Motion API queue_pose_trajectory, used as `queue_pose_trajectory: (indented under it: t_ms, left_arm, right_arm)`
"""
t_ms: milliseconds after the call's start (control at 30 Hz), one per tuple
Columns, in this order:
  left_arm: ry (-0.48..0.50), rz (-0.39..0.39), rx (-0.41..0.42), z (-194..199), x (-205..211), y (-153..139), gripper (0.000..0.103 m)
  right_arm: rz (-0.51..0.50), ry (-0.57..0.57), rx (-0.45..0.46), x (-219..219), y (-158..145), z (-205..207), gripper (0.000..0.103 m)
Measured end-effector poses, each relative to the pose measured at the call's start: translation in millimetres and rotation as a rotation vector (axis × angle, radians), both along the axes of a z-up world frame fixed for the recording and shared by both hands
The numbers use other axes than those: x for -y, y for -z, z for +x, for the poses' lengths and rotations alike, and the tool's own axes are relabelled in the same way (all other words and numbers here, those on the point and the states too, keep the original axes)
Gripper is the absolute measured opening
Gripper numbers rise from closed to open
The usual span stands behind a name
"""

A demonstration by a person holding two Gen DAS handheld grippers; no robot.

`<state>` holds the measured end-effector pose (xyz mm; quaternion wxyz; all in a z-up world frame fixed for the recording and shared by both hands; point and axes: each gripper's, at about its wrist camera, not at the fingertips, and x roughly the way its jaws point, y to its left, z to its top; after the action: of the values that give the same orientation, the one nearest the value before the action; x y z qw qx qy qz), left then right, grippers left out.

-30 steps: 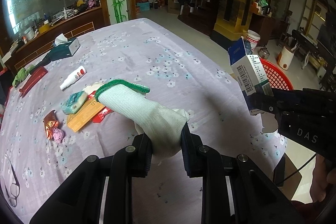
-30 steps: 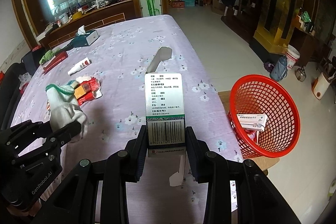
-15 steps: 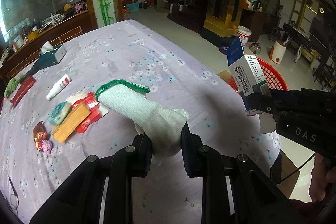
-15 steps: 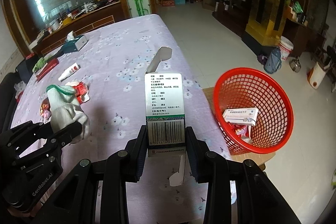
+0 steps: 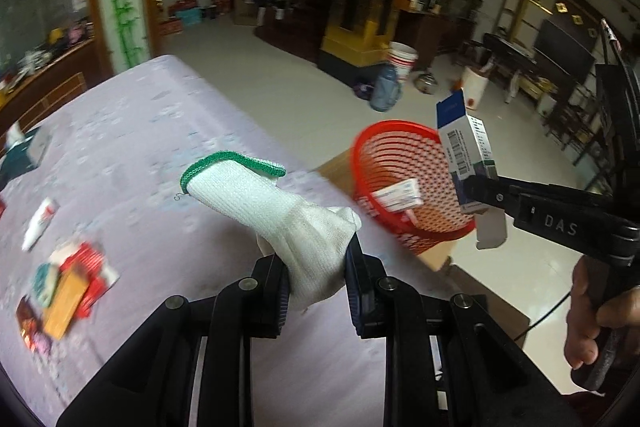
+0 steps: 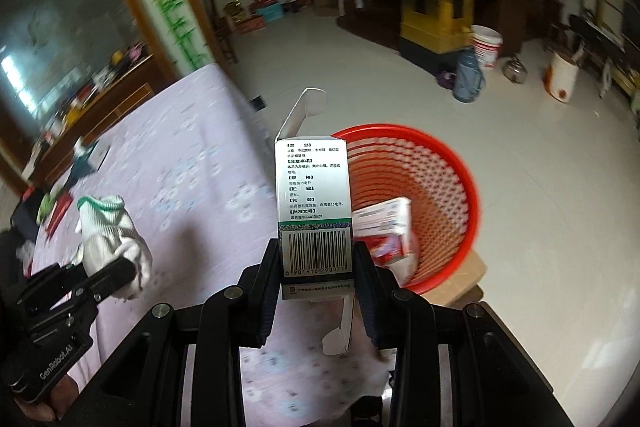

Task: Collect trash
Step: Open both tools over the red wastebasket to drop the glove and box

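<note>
A: Right gripper (image 6: pixel 316 263) clamped on the carton (image 6: pixel 314 203), low down across the barcode end. Top flap open, bottom flap hanging loose. Carton upright, above the table's (image 6: pixel 192 163) right edge, the basket (image 6: pixel 448 163) just past it

B: And the left?

A: Left gripper (image 5: pixel 316 267) pinched on the glove (image 5: pixel 280 211), cuff pointing away over the table. Both loads are off the surface

B: Basket sits where?

A: On a low wooden stand (image 6: pixel 460 279) hard against the table's right edge. Already holds a small box (image 6: pixel 384 223) and some red packaging

B: So, the drop?

A: My read: carry the carton well over the rim to the middle of the basket before parting the jaws. It's tall and light, and the loose flap could catch the rim and tip it out onto the floor. Lower it a little first. Glove follows the same line, keeping the left gripper clear of the right

B: Anything left behind?

A: Wrappers (image 5: pixel 68 287) and a tube (image 5: pixel 38 223) toward the table's left side, blurred
</note>
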<state>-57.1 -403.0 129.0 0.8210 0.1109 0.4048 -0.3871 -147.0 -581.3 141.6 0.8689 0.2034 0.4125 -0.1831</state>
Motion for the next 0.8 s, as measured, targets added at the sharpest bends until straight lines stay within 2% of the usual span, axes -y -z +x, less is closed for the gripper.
queue_pose_trajectory:
  t_ms: [233,500,567,600,633,700,800]
  left_arm:
    - [0.115,-0.009,-0.061,2.1,64.4,1.2,0.023]
    - [0.169,0.006,-0.08,16.5,121.4,11.8,0.025]
    - [0.172,0.015,-0.085,19.7,131.4,14.8,0.035]
    - [0.166,0.017,-0.082,20.6,133.9,15.6,0.048]
    - [0.158,0.014,-0.076,21.5,135.2,15.4,0.057]
    - [0.153,0.0,-0.071,20.9,134.4,13.7,0.057]
    - [0.147,-0.001,-0.062,15.9,126.2,12.0,0.057]
  right_arm:
    - [0.049,0.07,0.028,46.0,-6.0,-13.7,0.037]
    - [0.094,0.105,0.041,81.5,-4.6,-7.7,0.038]
    - [0.115,0.106,0.042,90.2,-2.4,-3.2,0.04]
    - [0.12,0.101,0.041,92.9,-1.3,0.1,0.04]
    - [0.123,0.1,0.037,95.7,0.0,2.7,0.04]
    - [0.127,0.104,0.036,98.2,1.0,5.9,0.045]
    - [0.125,0.099,0.04,97.1,0.9,6.5,0.046]
